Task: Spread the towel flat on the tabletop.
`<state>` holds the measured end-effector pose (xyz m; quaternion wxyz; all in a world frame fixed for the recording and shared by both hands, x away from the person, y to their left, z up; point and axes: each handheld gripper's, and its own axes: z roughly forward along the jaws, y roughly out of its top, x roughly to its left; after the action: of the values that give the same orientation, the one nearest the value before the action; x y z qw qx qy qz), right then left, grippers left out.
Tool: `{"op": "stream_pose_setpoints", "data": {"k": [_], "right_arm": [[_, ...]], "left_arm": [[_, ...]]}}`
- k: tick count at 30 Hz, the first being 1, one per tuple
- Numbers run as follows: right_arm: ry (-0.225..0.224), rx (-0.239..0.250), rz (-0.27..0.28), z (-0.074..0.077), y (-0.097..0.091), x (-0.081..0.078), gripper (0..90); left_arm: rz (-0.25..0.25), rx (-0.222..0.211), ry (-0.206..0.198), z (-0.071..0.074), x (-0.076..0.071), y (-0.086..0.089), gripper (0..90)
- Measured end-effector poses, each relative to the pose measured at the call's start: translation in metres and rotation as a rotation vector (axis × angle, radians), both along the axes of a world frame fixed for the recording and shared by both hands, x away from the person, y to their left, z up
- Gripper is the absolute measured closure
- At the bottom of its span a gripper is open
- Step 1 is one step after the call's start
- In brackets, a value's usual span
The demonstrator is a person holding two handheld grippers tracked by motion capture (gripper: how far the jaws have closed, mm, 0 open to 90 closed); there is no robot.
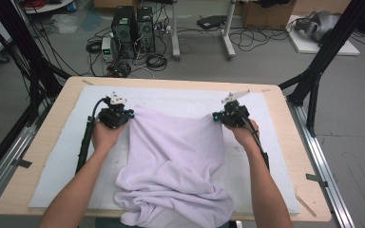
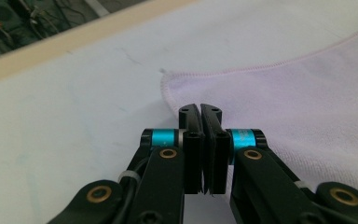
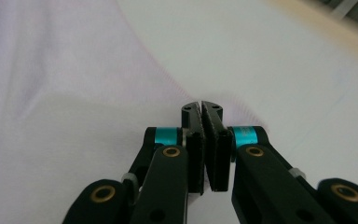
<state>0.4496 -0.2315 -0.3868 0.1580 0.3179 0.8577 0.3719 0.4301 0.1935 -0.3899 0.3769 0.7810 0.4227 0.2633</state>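
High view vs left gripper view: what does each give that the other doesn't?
High view alone: both forearms, the right gripper at the towel's far right corner, the towel's bunched near end over the table edge, computers on the floor. Left gripper view alone: jaws shut, a stitched hem and the corner close up. Shared: left gripper, lilac towel, white mat.

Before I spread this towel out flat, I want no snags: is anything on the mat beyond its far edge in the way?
Nothing visible: beyond the towel the white mat lies bare to the table's far edge.
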Motion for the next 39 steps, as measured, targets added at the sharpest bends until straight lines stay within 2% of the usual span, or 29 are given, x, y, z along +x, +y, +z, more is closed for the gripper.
{"op": "stream_pose_setpoints", "data": {"k": [3,4,5,6,7,8,9,10,13,15,16,17,18,19,20,22,25,29,31,32,34,35,37,38,39], "right_arm": [[-0.077,-0.018,-0.021,0.037,0.006,0.016,88.2],[-0.101,-0.015,-0.035,0.047,0.006,0.02,88.1],[-0.109,-0.016,-0.042,0.053,0.006,0.023,87.5],[-0.126,-0.024,-0.056,0.058,0.005,0.027,84.7],[-0.141,-0.023,-0.085,0.059,0.005,0.032,71.9],[-0.128,-0.014,-0.106,0.058,0.005,0.035,65.2],[-0.103,0.007,-0.107,0.054,0.004,0.038,62.4],[-0.074,0.009,-0.101,0.049,0.005,0.038,60.7],[-0.045,-0.012,-0.048,0.032,0.012,0.029,57.3],[-0.011,0.01,-0.026,0.023,0.014,0.019,54.5],[0.032,0.012,-0.002,0.02,0.015,0.016,51.7],[0.046,0.005,0.016,0.018,0.018,0.01,51.8],[0.018,0.016,0.036,0.017,0.018,0.001,52.9],[0.01,0.034,0.051,0.016,0.019,-0.007,52.8],[0.015,0.035,0.063,0.016,0.019,-0.014,52.3],[0.003,0.06,0.084,0.014,0.018,-0.029,52.3],[-0.007,0.062,0.127,0.009,0.018,-0.053,52.2],[0.011,0.062,0.181,-0.001,0.019,-0.083,51.5],[0.013,0.067,0.211,-0.007,0.02,-0.097,51.1],[0.022,0.057,0.227,-0.011,0.021,-0.105,50.5],[0.073,0.013,0.232,-0.015,0.024,-0.11,47.5],[0.074,-0.005,0.244,-0.019,0.026,-0.113,48.3],[0.058,-0.003,0.253,-0.026,0.028,-0.117,50.0],[0.071,-0.011,0.25,-0.03,0.03,-0.116,50.6],[0.092,-0.025,0.245,-0.035,0.031,-0.115,52.3]], "left_arm": [[0.041,-0.008,-0.075,0.029,0.01,0.012,87.3],[0.048,-0.011,-0.091,0.033,0.012,0.014,87.2],[0.054,-0.011,-0.094,0.037,0.016,0.016,86.6],[0.069,0.002,-0.08,0.036,0.02,0.018,83.1],[0.081,0.0,-0.065,0.033,0.022,0.019,70.2],[0.075,-0.012,-0.026,0.029,0.024,0.022,63.8],[0.059,-0.008,0.006,0.024,0.025,0.023,62.1],[0.048,0.009,0.018,0.017,0.022,0.023,59.9],[0.008,0.0,0.044,0.006,0.013,0.025,58.5],[-0.028,-0.008,0.062,0.001,0.004,0.026,56.3],[-0.043,-0.007,0.064,0.0,-0.002,0.025,56.2],[-0.056,-0.009,0.063,-0.001,-0.007,0.025,55.6],[-0.075,-0.015,0.062,-0.002,-0.013,0.025,54.6],[-0.091,-0.017,0.074,-0.002,-0.019,0.024,54.5],[-0.105,-0.009,0.079,-0.002,-0.025,0.022,53.1],[-0.137,-0.018,0.061,-0.003,-0.037,0.022,52.1],[-0.18,-0.033,0.071,-0.009,-0.058,0.018,51.1],[-0.234,-0.037,0.083,-0.019,-0.086,0.014,50.1],[-0.267,-0.029,0.108,-0.024,-0.097,0.013,49.6],[-0.275,-0.018,0.121,-0.026,-0.1,0.012,49.6],[-0.302,0.002,0.16,-0.034,-0.105,0.01,49.7],[-0.317,0.016,0.175,-0.038,-0.106,0.009,51.9],[-0.341,0.041,0.202,-0.047,-0.105,0.006,61.9],[-0.338,0.022,0.181,-0.049,-0.106,0.006,65.9],[-0.351,0.007,0.183,-0.049,-0.105,0.008,72.8]]}}
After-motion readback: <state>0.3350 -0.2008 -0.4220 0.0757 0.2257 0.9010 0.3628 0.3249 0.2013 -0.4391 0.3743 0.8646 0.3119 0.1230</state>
